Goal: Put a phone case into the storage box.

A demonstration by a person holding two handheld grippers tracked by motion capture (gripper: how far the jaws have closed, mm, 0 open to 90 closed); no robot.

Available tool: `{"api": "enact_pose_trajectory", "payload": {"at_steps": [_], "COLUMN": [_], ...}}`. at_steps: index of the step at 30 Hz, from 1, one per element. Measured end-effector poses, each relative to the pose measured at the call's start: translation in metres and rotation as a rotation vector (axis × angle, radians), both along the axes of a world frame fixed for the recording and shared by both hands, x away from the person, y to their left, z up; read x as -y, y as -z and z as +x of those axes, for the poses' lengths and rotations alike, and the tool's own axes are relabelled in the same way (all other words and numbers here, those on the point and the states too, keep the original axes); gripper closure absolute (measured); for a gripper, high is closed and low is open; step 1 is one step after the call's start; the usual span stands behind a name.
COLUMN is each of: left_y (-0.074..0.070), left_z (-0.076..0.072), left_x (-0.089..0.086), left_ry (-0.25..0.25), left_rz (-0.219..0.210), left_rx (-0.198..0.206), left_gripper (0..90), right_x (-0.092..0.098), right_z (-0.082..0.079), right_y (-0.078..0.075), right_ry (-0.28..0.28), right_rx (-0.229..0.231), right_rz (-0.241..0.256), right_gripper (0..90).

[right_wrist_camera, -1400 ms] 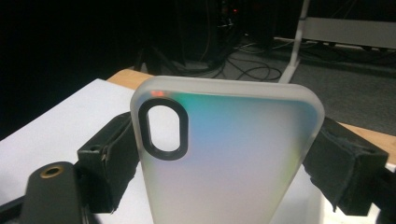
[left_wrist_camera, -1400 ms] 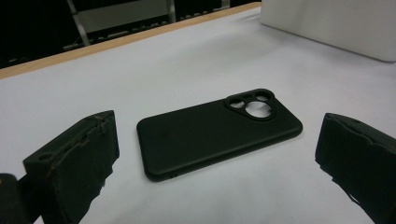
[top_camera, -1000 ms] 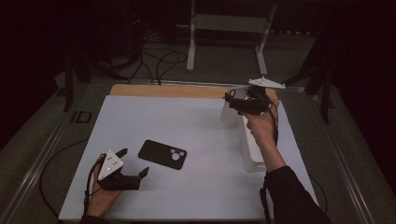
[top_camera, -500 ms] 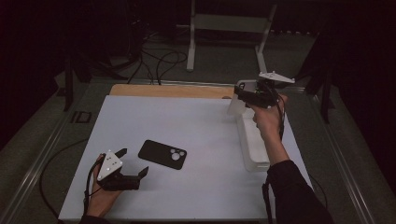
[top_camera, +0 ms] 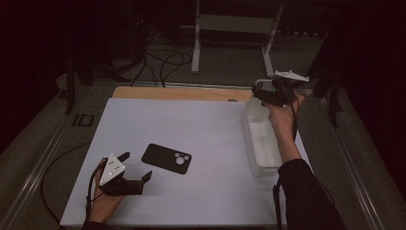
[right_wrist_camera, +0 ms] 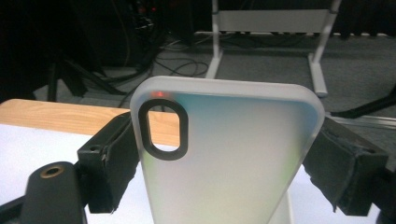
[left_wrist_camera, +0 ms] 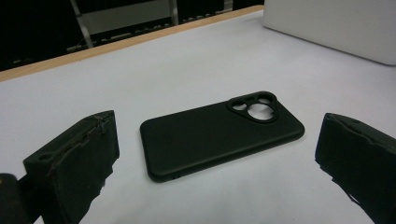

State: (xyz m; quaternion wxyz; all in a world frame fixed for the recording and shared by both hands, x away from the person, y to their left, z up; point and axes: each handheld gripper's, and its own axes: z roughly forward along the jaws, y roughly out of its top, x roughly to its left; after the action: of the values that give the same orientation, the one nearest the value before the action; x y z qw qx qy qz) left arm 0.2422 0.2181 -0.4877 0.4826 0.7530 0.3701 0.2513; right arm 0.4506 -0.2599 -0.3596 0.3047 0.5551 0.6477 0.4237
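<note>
My right gripper point(right_wrist_camera: 224, 186) pinches the frosted case point(right_wrist_camera: 224, 158) by its long edges above the bench's far right corner; it looks light, flexy and slick, so grip lightly; left gripper point(left_wrist_camera: 210, 163) jaws spread toward the black case point(left_wrist_camera: 219, 133) near the front edge.

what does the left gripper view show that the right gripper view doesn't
The left gripper view shows a black phone case lying flat on the white table, camera cutout toward the far end, framed between the left gripper's open jaws without touching them; a white bin's wall crosses its top right corner.

The right gripper view shows a frosted translucent phone case held upright between the right gripper's jaws, with a white stand frame and floor cables behind.

Both show the table's wooden far edge and its white surface.
</note>
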Motion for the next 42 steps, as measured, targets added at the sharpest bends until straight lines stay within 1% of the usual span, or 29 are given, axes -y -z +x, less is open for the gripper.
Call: {"api": "enact_pose_trajectory", "payload": {"at_steps": [4, 7, 10, 12, 13, 15, 18, 20, 21, 25, 26, 29, 30, 31, 32, 33, 37, 42], "left_y": [0.0, 0.0, 0.0, 0.0, 0.0, 0.0, 0.0, 0.0, 0.0, 0.0, 0.0, 0.0, 0.0, 0.0, 0.0, 0.0, 0.001, 0.0], "left_z": [0.0, 0.0, 0.0, 0.0, 0.0, 0.0, 0.0, 0.0, 0.0, 0.0, 0.0, 0.0, 0.0, 0.0, 0.0, 0.0, 0.0, 0.0], "left_x": [0.0, 0.0, 0.0, 0.0, 0.0, 0.0, 0.0, 0.0, 0.0, 0.0, 0.0, 0.0, 0.0, 0.0, 0.0, 0.0, 0.0, 0.0], "left_ry": [0.001, 0.002, 0.001, 0.001, 0.001, 0.002, 0.003, 0.002, 0.002, 0.002, 0.002, 0.003, 0.004, 0.005, 0.005, 0.004, 0.005, 0.004], "left_rz": [0.0, 0.002, 0.0, -0.001, -0.001, -0.001, -0.001, -0.002, -0.001, -0.002, -0.002, -0.002, -0.002, -0.003, -0.003, -0.004, 0.001, -0.004], "left_rx": [0.001, 0.0, 0.0, 0.001, 0.001, 0.002, 0.002, 0.0, 0.001, 0.001, 0.001, -0.001, 0.0, -0.001, -0.001, -0.002, -0.004, -0.003], "left_gripper": [0.1, 0.1, 0.1, 0.1, 0.1, 0.0, 0.1, 0.1, 0.0, 0.1, 0.1, 0.1, 0.1, 0.1, 0.0, 0.1, 0.0, 0.1], "right_x": [0.003, 0.004, 0.004, 0.003, 0.003, 0.001, 0.001, 0.001, 0.001, 0.0, -0.002, -0.002, -0.002, -0.001, -0.001, -0.001, -0.001, -0.004], "right_z": [0.005, 0.011, 0.013, 0.016, 0.016, 0.019, 0.021, 0.022, 0.023, 0.025, 0.027, 0.027, 0.028, 0.029, 0.029, 0.03, 0.032, 0.036], "right_y": [0.005, 0.012, 0.014, 0.018, 0.018, 0.023, 0.026, 0.028, 0.03, 0.034, 0.038, 0.04, 0.042, 0.047, 0.047, 0.051, 0.055, 0.06], "right_ry": [0.021, 0.04, 0.044, 0.05, 0.05, 0.046, 0.044, 0.043, 0.047, 0.051, 0.044, 0.044, 0.044, 0.051, 0.051, 0.057, 0.063, 0.062], "right_rx": [-0.012, -0.035, -0.043, -0.057, -0.057, -0.071, -0.082, -0.087, -0.097, -0.105, -0.115, -0.118, -0.126, -0.135, -0.135, -0.143, -0.155, -0.166], "right_rz": [-0.01, -0.035, -0.043, -0.05, -0.05, -0.073, -0.087, -0.087, -0.079, -0.091, -0.118, -0.117, -0.112, -0.114, -0.114, -0.117, -0.113, -0.113], "right_gripper": [16.6, 16.6, 16.6, 16.6, 16.6, 16.6, 16.6, 16.6, 16.6, 16.6, 16.5, 16.5, 16.5, 16.5, 16.5, 16.5, 16.5, 16.4]}}
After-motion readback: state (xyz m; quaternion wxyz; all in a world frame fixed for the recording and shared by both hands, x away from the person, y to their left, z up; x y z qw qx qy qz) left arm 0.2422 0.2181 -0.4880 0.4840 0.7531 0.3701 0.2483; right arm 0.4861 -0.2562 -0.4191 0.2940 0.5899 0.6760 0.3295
